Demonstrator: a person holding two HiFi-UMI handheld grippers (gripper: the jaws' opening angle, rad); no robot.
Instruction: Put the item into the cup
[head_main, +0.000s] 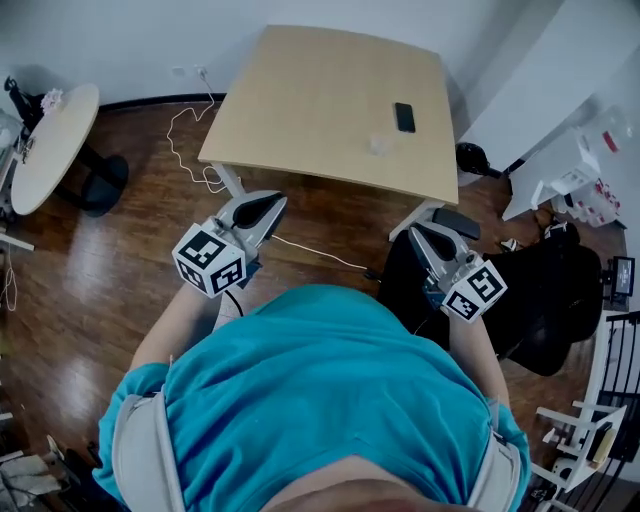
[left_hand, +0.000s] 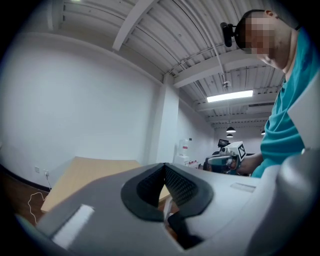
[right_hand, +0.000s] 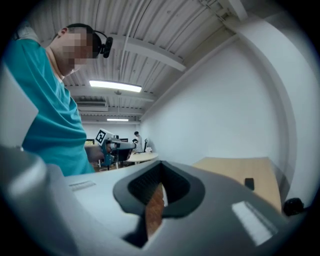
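Both grippers are held in front of the person's teal shirt (head_main: 320, 400), on the near side of the table and well short of it.

Jaws of the left gripper (head_main: 270, 207) are pressed together at the tips, with nothing between them. In the left gripper view (left_hand: 164, 166), only table edge and floor show through the notch below the tips.

Jaws of the right gripper (head_main: 418, 235) are also pressed together and empty. In the right gripper view (right_hand: 160, 166), wooden floor shows through the gap beneath the tips.

The two grippers are well apart, one to each side of the body, both pointing toward the far table.

The light wooden table (head_main: 320, 100) stands beyond both grippers. On its right half a black phone (head_main: 404, 117) lies flat. Just near-left of the phone, not touching it, stands a small clear cup (head_main: 377, 145). The cup is too small to read its contents, and the item cannot be made out.

On the floor, a white cable (head_main: 190, 150) trails left of the table. A round table (head_main: 50, 140) stands at far left. A black chair (head_main: 540, 290) sits just right of the right gripper.
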